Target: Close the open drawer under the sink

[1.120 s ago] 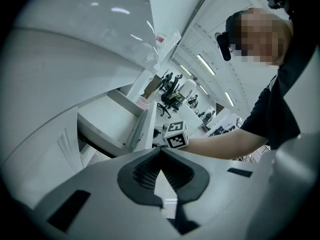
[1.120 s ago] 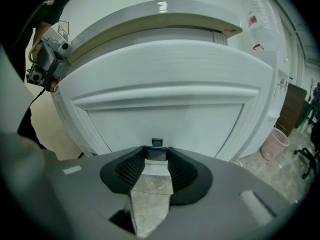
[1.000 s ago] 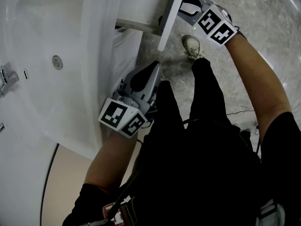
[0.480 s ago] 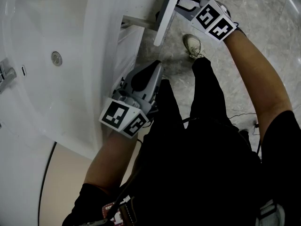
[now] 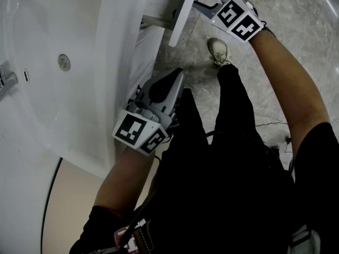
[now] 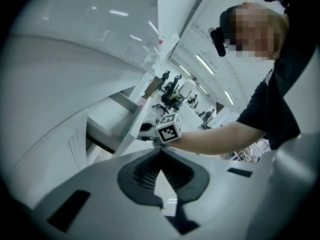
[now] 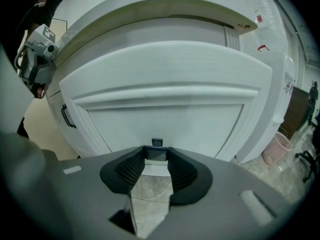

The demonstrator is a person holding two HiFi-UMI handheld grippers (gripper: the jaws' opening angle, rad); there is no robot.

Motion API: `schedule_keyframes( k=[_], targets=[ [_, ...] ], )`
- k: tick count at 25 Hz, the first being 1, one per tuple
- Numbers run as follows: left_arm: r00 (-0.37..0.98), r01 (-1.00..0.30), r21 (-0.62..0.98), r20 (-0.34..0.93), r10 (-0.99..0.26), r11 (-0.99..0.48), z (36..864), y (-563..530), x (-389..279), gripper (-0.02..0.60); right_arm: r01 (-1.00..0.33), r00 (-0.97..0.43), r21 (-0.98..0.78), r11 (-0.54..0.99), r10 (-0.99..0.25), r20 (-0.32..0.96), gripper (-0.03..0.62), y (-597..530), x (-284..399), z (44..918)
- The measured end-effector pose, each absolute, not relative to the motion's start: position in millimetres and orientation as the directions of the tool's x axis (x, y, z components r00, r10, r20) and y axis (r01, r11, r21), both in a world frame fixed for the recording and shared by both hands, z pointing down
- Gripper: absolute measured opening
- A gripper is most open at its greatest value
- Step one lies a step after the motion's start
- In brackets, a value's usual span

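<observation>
1. head view: under the sink (image 5: 114, 62) the drawer front (image 5: 181, 16) juts out, part open; a stiff panel, probably light on its runners.
2. best hold: its small dark pull (image 7: 156, 153), which the right gripper (image 7: 156, 160) pinches narrowly.
3. left gripper (image 6: 160, 153) is closed and empty.

The right gripper (image 7: 156, 159) faces the white drawer front (image 7: 165, 119) square on, its jaws pinched on a small dark handle (image 7: 157, 145). Behind the tips, between the dark pads (image 7: 125, 171), a wedge of stone floor (image 7: 150, 199) shows.
</observation>
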State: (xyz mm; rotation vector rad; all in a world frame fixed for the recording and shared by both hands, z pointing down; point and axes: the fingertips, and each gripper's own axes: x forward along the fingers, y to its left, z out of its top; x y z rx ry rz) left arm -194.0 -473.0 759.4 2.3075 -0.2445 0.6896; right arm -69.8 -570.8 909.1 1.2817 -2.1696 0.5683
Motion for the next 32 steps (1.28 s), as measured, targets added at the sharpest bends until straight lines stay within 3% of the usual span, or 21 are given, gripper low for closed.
schedule_keyframes(
  k=[32],
  targets=[
    [0.840, -0.391, 0.596, 0.542, -0.008, -0.702, 764, -489, -209, -0.003, -0.874, -0.415, -0.086, 0.477, -0.644, 0.643, 0.138, -631, -97, 913]
  ],
)
